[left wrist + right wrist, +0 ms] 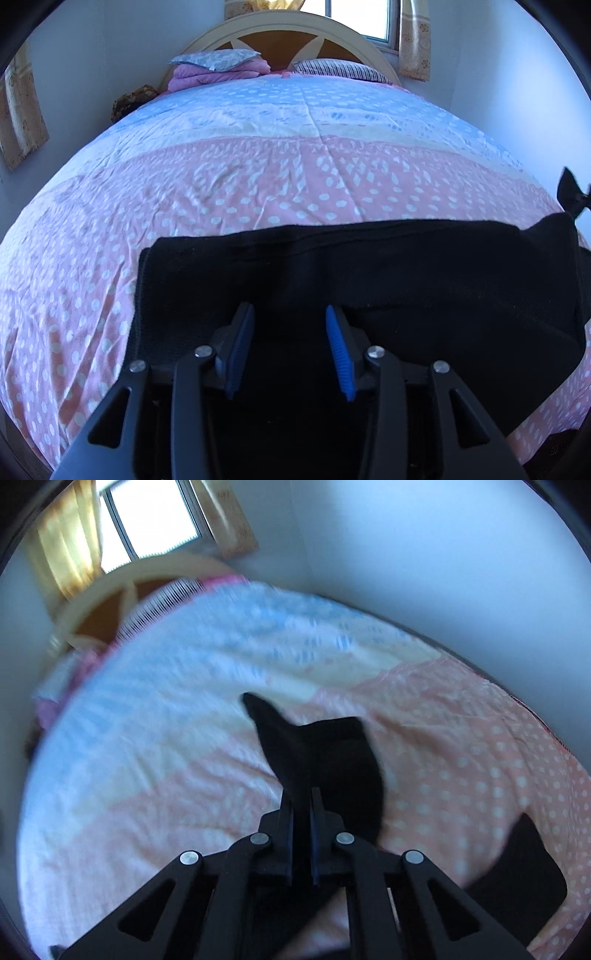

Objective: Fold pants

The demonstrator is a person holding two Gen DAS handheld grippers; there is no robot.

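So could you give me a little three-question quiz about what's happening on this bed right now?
1. True or false: the right gripper is shut on the black pants.
2. Are the left gripper's blue pads A) pressed together or B) apart?
3. What pattern covers the pink part of the bedspread?

Key: 1 true. 2 B, apart, above the pants. 3 White dots.
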